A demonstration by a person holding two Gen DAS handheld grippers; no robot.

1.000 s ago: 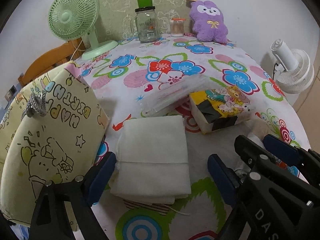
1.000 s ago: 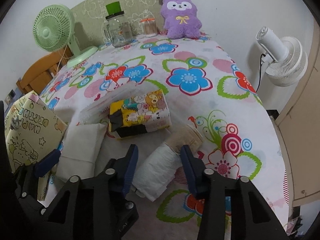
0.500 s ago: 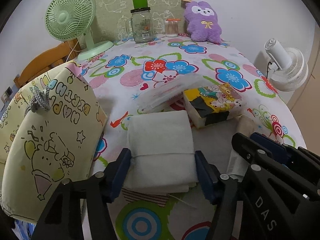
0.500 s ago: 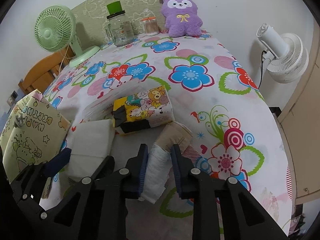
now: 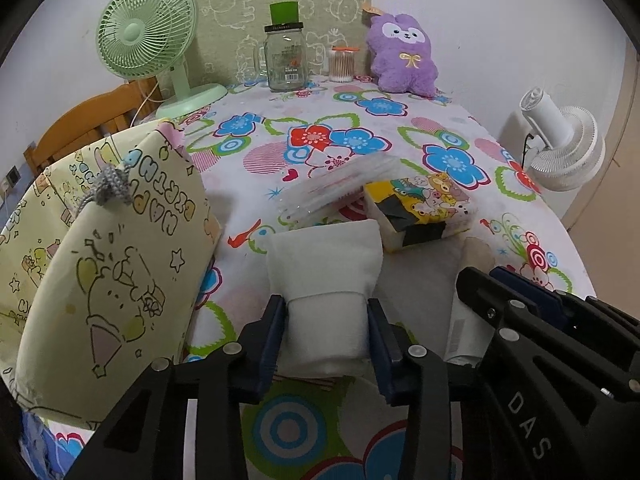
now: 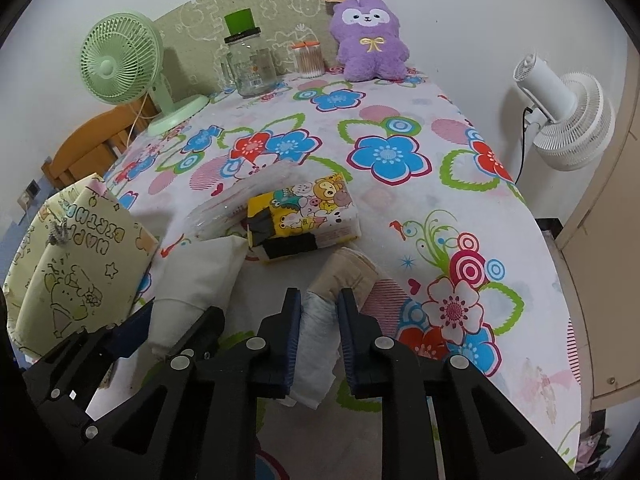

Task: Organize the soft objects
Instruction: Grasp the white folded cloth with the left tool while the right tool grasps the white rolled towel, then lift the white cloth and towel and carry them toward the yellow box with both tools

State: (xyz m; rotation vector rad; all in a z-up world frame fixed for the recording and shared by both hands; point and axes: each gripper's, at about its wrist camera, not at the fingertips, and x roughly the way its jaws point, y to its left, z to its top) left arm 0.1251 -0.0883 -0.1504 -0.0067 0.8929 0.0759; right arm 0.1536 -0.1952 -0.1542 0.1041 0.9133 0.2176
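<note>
gift bag (image 5: 108, 264) blocks left, tissue pack (image 5: 420, 210) ahead

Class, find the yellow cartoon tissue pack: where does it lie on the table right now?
In both wrist views the yellow tissue pack lies mid-table, just beyond the folded white cloth and right of the clear plastic packet.

bag (image 5: 116, 264) left | cloth (image 5: 324, 276) centre | tissue pack (image 5: 420, 208) behind-right | plush (image 5: 404, 56) far back

Two fans: one green desk fan (image 5: 146, 36), one white fan (image 5: 562, 140). One purple plush toy (image 5: 404, 56). One glass jar (image 5: 285, 58). One cotton-swab container (image 5: 342, 64). One yellow cartoon tissue pack (image 5: 420, 210). One folded white cloth (image 5: 326, 280). One yellow gift bag (image 5: 116, 264).
</note>
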